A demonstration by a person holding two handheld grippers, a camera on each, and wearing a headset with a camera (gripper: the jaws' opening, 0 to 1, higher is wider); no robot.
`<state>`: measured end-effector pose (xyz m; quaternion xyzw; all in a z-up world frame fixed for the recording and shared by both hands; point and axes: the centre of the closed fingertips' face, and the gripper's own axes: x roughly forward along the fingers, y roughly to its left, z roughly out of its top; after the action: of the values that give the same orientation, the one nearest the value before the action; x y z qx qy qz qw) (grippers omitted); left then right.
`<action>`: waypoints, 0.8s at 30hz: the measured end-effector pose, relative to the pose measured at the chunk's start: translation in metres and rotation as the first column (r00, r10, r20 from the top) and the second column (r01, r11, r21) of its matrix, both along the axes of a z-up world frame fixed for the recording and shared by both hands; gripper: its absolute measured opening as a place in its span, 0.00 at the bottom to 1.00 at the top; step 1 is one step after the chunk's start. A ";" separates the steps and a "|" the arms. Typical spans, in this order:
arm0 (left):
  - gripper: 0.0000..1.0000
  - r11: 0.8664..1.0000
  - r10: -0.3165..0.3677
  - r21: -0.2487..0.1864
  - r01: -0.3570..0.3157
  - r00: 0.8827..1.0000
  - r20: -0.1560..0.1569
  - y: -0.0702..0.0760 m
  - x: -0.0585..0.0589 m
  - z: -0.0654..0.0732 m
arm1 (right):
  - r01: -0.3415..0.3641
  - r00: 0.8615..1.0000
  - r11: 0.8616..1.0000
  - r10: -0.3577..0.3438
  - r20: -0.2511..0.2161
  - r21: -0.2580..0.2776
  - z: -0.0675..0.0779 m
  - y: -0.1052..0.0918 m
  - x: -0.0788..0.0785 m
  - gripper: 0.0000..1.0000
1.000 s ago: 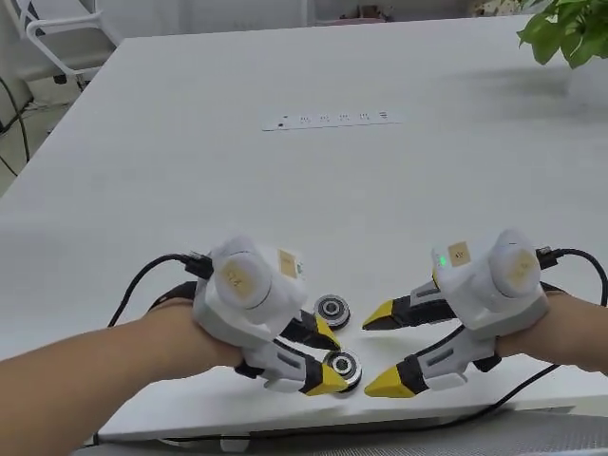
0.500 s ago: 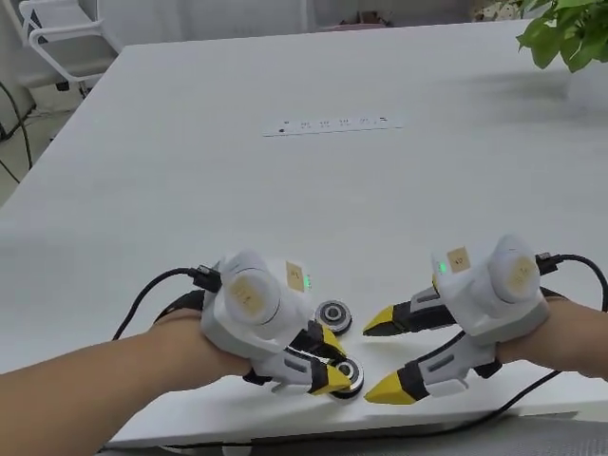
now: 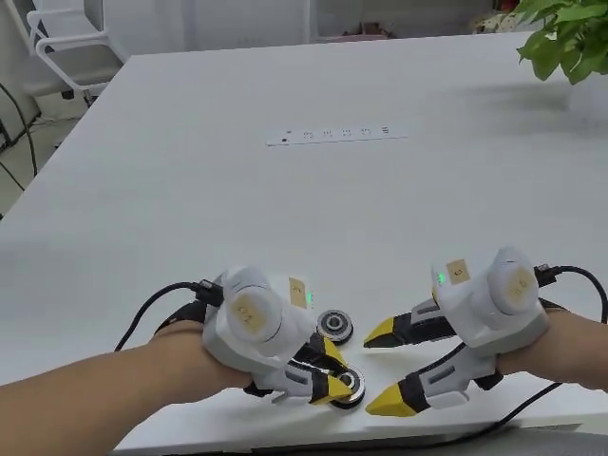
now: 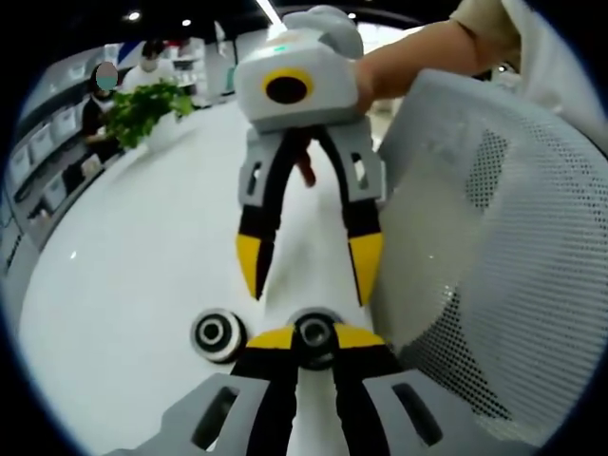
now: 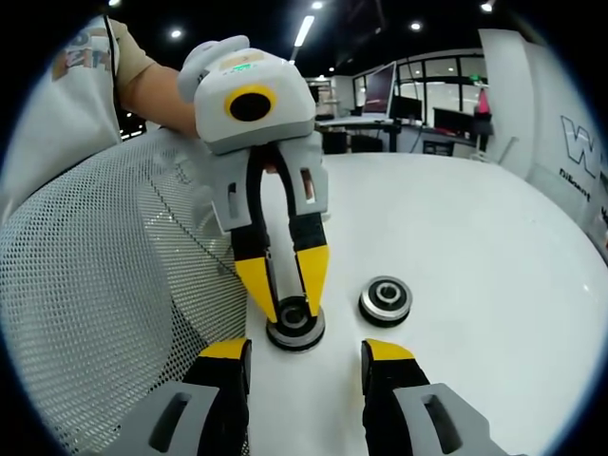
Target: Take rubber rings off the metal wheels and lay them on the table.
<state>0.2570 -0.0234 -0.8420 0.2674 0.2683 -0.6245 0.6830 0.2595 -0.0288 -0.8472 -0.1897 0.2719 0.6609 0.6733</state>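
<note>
- The left tongs [image 3: 328,377] are clenched on a metal wheel [image 3: 348,384], one yellow tip pressed to each side. The wheel rests flat on the white table [image 3: 190,190], close to its near edge.
- The right tongs [image 3: 383,369] are released, with the jaws spread wide. They point at the left tongs from just beside the gripped wheel, without touching it.
- A second wheel [image 3: 333,324] lies flat just behind the first, apart from both tongs, with a dark ring around its shiny hub.
- A power strip [image 3: 328,135] lies toward the table's far edge, and a plant [image 3: 565,38] stands at the far right corner.
</note>
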 end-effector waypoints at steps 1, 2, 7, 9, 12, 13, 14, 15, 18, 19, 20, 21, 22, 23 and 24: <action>0.14 1.000 0.001 0.000 -0.001 1.000 -0.001 0.000 0.001 0.000 | -0.001 1.000 1.000 0.001 -0.001 0.000 0.000 0.000 0.000 0.44; 0.14 1.000 0.001 0.001 -0.001 1.000 -0.001 0.000 0.000 0.000 | -0.002 1.000 1.000 0.002 -0.001 0.001 0.000 0.000 0.000 0.45; 0.14 1.000 0.001 -0.001 -0.001 1.000 -0.002 0.000 0.001 -0.001 | -0.008 1.000 1.000 0.008 -0.007 -0.002 -0.003 0.000 -0.002 0.44; 0.14 1.000 0.003 -0.003 -0.003 1.000 -0.003 0.000 0.001 -0.001 | -0.011 1.000 1.000 0.011 -0.009 -0.003 -0.004 0.000 -0.002 0.44; 0.14 1.000 0.004 -0.004 -0.004 1.000 -0.002 0.000 0.001 -0.001 | -0.015 1.000 1.000 0.015 -0.010 -0.003 -0.005 0.001 -0.003 0.44; 0.14 1.000 0.004 -0.005 -0.004 1.000 -0.002 0.000 0.001 -0.001 | -0.016 1.000 1.000 0.016 -0.011 -0.002 -0.005 0.001 -0.003 0.44; 0.14 1.000 0.005 -0.005 -0.005 1.000 -0.002 0.000 0.001 -0.001 | -0.016 1.000 1.000 0.016 -0.012 0.000 -0.006 0.001 -0.003 0.44; 0.14 1.000 0.005 -0.006 -0.005 1.000 -0.002 0.000 0.002 -0.001 | -0.016 1.000 1.000 0.016 -0.013 0.002 -0.006 0.001 -0.004 0.44; 0.14 1.000 0.002 -0.007 -0.002 1.000 -0.002 0.000 0.002 -0.001 | -0.016 1.000 1.000 0.016 -0.016 0.006 -0.007 0.002 -0.004 0.44; 0.14 1.000 0.002 -0.007 -0.002 1.000 -0.002 0.000 0.003 -0.001 | -0.016 1.000 1.000 0.016 -0.018 0.007 -0.007 0.002 -0.005 0.44; 0.14 1.000 0.001 -0.006 -0.001 1.000 -0.001 0.000 0.002 -0.001 | -0.016 1.000 1.000 0.016 -0.018 0.008 -0.007 0.002 -0.005 0.44; 0.14 1.000 0.001 -0.006 -0.001 1.000 -0.002 0.000 0.003 -0.001 | -0.016 1.000 1.000 0.016 -0.018 0.008 -0.007 0.002 -0.005 0.44; 0.14 1.000 0.002 -0.006 -0.002 1.000 -0.002 0.000 0.002 -0.001 | -0.017 1.000 1.000 0.017 -0.019 0.009 -0.008 0.001 -0.005 0.44; 0.14 1.000 0.002 -0.005 -0.002 1.000 -0.001 0.000 0.003 -0.001 | -0.016 1.000 1.000 0.016 -0.021 0.009 -0.008 0.001 -0.005 0.44; 0.14 1.000 0.003 -0.005 -0.003 1.000 -0.001 0.000 0.003 -0.001 | -0.017 1.000 1.000 0.017 -0.021 0.009 -0.009 0.001 -0.005 0.44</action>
<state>0.2595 -0.0232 -0.8428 0.2649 0.2672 -0.6243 0.6846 0.2545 -0.0282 -0.8558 -0.1821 0.2746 0.6697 0.6655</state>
